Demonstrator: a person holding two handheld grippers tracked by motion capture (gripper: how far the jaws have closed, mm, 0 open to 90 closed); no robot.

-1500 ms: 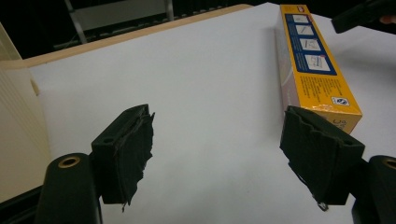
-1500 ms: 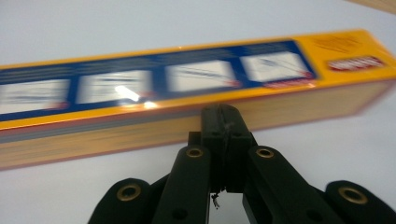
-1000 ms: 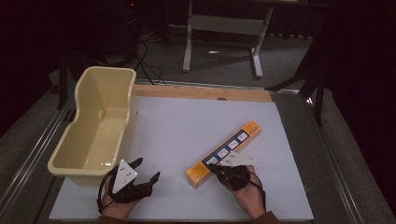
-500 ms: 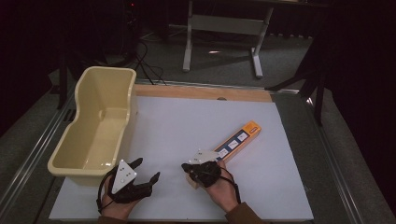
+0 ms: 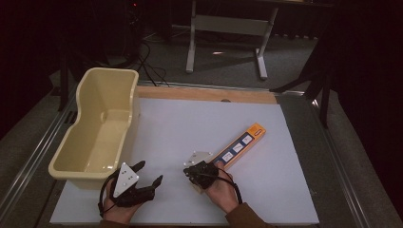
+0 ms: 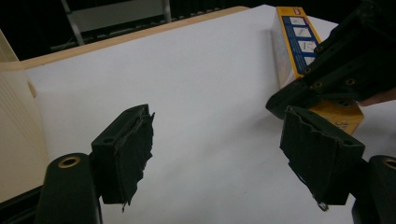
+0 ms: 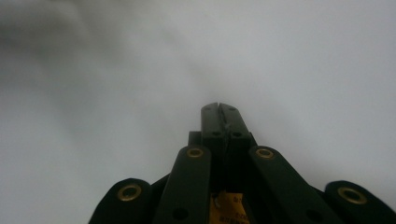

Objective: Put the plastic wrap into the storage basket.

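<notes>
A long orange box (image 5: 240,144) with white label panels lies diagonally on the white table top (image 5: 199,123). My right gripper (image 5: 191,172) is shut, pointing left, and sits over the near end of the box. In the right gripper view its jaws (image 7: 218,108) meet with nothing between them, above blurred white table; a bit of orange box (image 7: 229,207) shows beneath the arms. My left gripper (image 5: 150,172) rests open near the front edge, left of the box. The left gripper view has its jaws (image 6: 217,154) wide apart, with the box (image 6: 299,42) and the right gripper (image 6: 327,70) beyond.
A cream plastic tub (image 5: 108,71) stands at the table's left side, close to my left gripper. A wooden strip (image 5: 209,93) runs along the far edge. Metal rails (image 5: 332,156) border the table left and right. A stand's legs (image 5: 223,28) are on the floor behind.
My right gripper has slid left along the box to its near end. The left gripper and the tub have stayed in place.
</notes>
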